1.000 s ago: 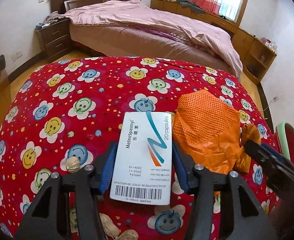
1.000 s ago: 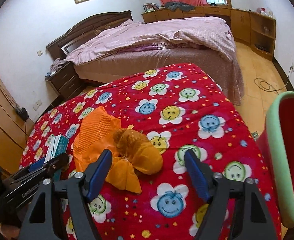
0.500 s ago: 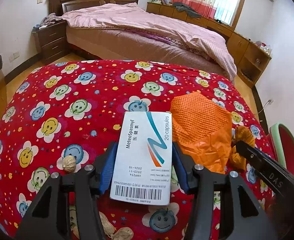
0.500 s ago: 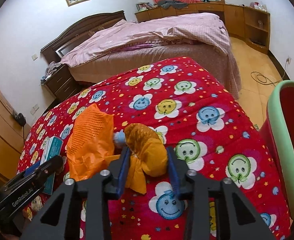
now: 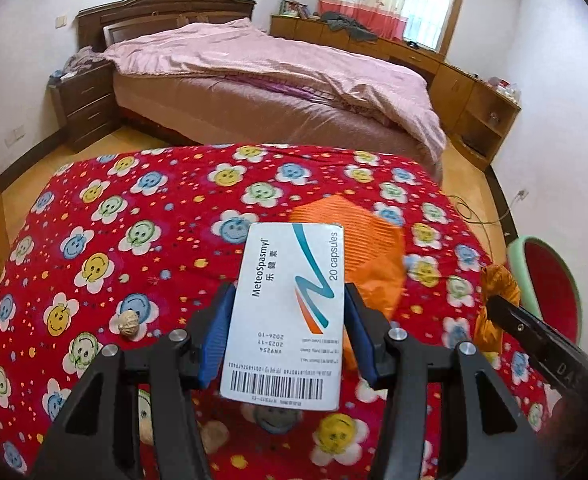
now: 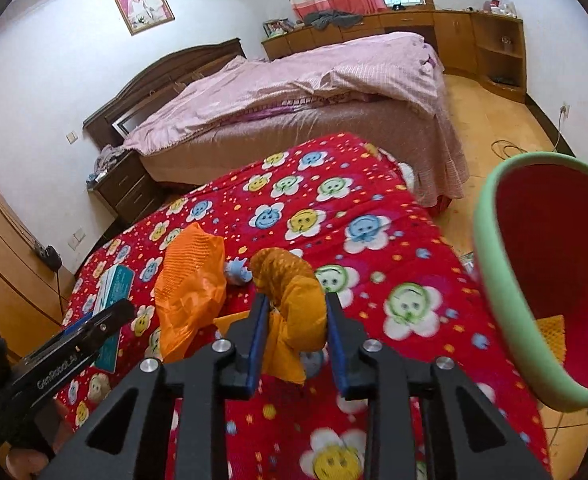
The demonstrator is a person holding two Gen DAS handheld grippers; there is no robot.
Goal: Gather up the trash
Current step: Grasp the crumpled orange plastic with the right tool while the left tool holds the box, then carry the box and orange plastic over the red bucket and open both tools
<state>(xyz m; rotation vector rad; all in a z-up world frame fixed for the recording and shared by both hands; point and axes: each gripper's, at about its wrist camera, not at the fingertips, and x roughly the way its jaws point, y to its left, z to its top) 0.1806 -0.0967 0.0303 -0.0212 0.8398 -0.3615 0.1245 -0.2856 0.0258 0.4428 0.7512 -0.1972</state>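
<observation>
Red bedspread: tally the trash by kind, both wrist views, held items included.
Medicine box, held by left gripper: 1
Orange mesh bag, lying on the bedspread: 1
Crumpled orange-brown wrapper, right gripper closing on it: 1
Peanut shells in clear view: 1; more near the bottom edge, too hidden to count.
Total: 4

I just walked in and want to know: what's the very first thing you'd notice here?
The bright red smiley-flower blanket fills the middle of both views. The left hand-held gripper holds a white capsule box above it, and the right hand-held gripper is closing on a crumpled orange wrapper. A red bin with a green rim waits at the right, beside the blanket.
</observation>
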